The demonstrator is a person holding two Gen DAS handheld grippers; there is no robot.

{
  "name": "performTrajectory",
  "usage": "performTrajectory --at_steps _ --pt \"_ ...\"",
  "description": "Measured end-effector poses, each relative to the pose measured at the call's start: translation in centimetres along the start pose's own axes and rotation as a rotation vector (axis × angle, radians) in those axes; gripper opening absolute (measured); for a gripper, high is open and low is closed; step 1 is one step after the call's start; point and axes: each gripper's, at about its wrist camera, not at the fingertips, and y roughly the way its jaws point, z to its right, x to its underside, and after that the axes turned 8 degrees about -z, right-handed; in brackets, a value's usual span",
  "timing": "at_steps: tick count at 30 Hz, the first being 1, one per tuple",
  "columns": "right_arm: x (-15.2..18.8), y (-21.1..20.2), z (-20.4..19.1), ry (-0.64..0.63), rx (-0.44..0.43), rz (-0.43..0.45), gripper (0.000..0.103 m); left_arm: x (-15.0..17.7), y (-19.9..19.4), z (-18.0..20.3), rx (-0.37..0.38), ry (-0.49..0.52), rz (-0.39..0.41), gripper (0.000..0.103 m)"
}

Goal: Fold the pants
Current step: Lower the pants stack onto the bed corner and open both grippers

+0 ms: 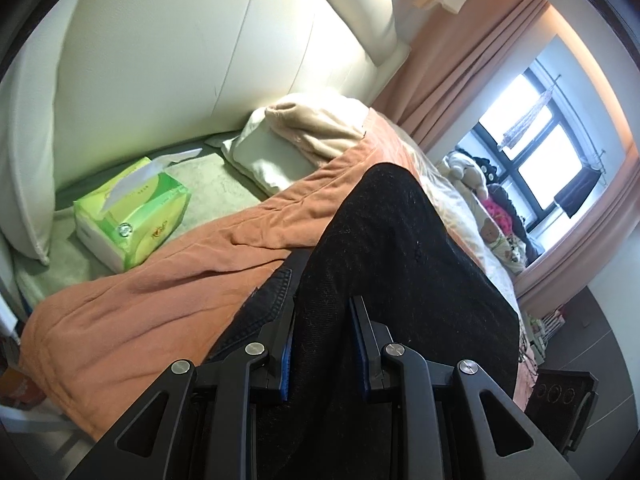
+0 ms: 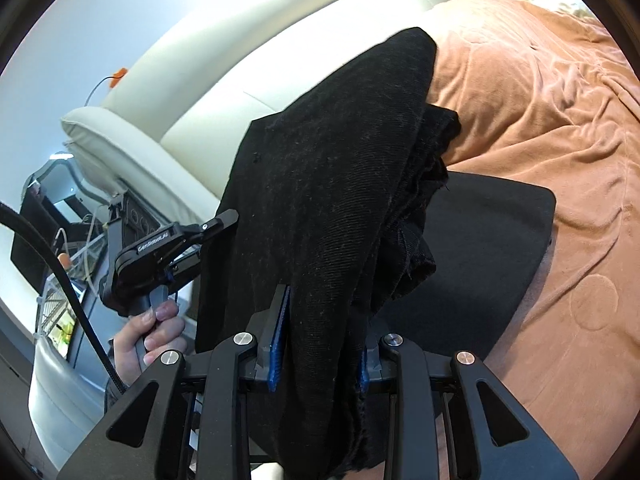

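Note:
The black pants (image 1: pixel 384 248) are held up above the orange blanket (image 1: pixel 132 304) on the bed. My left gripper (image 1: pixel 322 308) is shut on the fabric, which fills the gap between its blue-padded fingers. In the right wrist view my right gripper (image 2: pixel 320 300) is shut on a bunched part of the pants (image 2: pixel 332 152), which rise ahead and drape over it. The other gripper (image 2: pixel 168 244), held by a hand, shows at the left of that view against the cloth's edge. A flat part of the pants (image 2: pixel 492 232) lies on the blanket (image 2: pixel 540 100).
A green tissue box (image 1: pixel 132 216) sits near the white padded headboard (image 1: pixel 192 60). Pillows (image 1: pixel 288 140) lie at the head of the bed. A window (image 1: pixel 532 152) with pink curtains is at the right. Clutter and a black case (image 1: pixel 560 396) stand beside the bed.

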Motion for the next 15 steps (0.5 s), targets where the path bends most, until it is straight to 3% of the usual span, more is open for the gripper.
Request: performTrajectory --at_steps 4,6,9,11,14,15 --pt "-0.2 0.2 1.5 0.023 0.021 0.011 0.025 -1.2 3.0 0.2 -0.005 -0.006 -0.018 0.026" --pt "0.0 0.2 2.5 0.037 0.039 0.015 0.025 -1.6 4.5 0.1 -0.022 -0.021 -0.043 0.033" --pt "0.8 1.1 4.8 0.110 0.090 -0.052 0.027 -1.3 5.8 -0.7 -0.072 -0.068 -0.071 0.036" --pt "1.7 1.9 6.8 0.196 0.090 -0.117 0.033 -0.8 5.3 -0.8 -0.066 -0.060 -0.062 0.041" --pt "2.6 1.0 7.2 0.191 0.081 -0.102 0.047 0.2 3.8 -0.8 -0.094 -0.045 -0.039 0.061" --pt "2.7 0.6 7.0 0.180 0.106 -0.094 0.052 0.4 3.4 -0.7 -0.103 -0.039 -0.035 0.062"
